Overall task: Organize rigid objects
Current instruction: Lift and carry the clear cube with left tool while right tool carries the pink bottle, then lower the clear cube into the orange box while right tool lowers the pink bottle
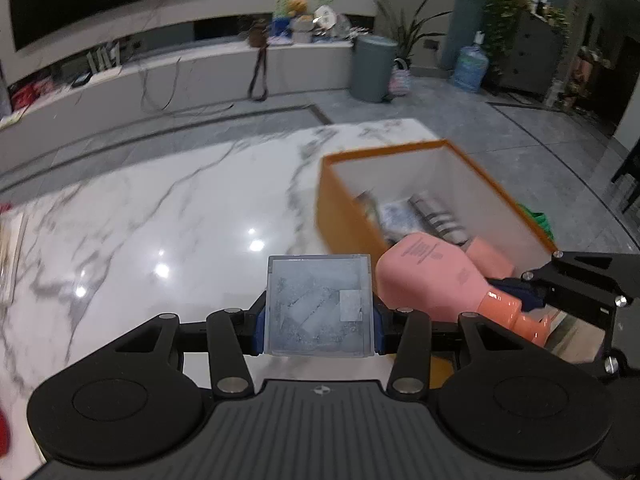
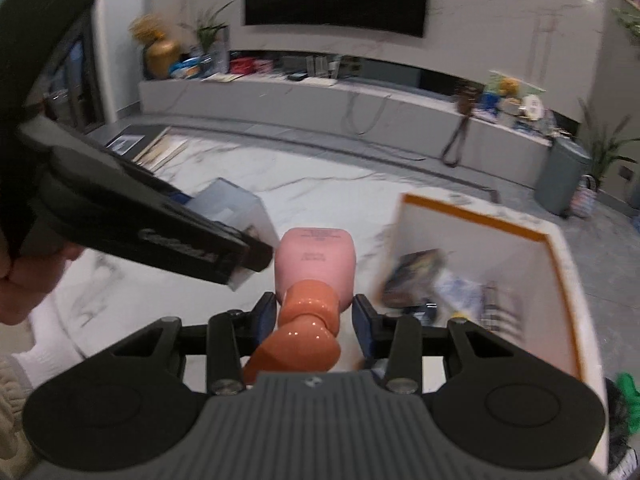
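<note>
My left gripper (image 1: 319,320) is shut on a clear square plastic case (image 1: 319,304) and holds it above the white marble table (image 1: 160,208). My right gripper (image 2: 315,316) is shut on the orange pump neck of a pink bottle (image 2: 316,260), held in the air left of the box. The bottle (image 1: 428,276) also shows in the left wrist view, by the near corner of the orange box (image 1: 348,196). The box (image 2: 472,216) has white inner walls and holds several items. The clear case (image 2: 236,208) and the left gripper's body show at the left of the right wrist view.
Books or papers (image 2: 160,148) lie at the table's far left end. A green object (image 1: 538,220) sits beyond the box's right side. A grey bin (image 1: 372,68) and a low TV bench (image 1: 200,76) stand across the floor.
</note>
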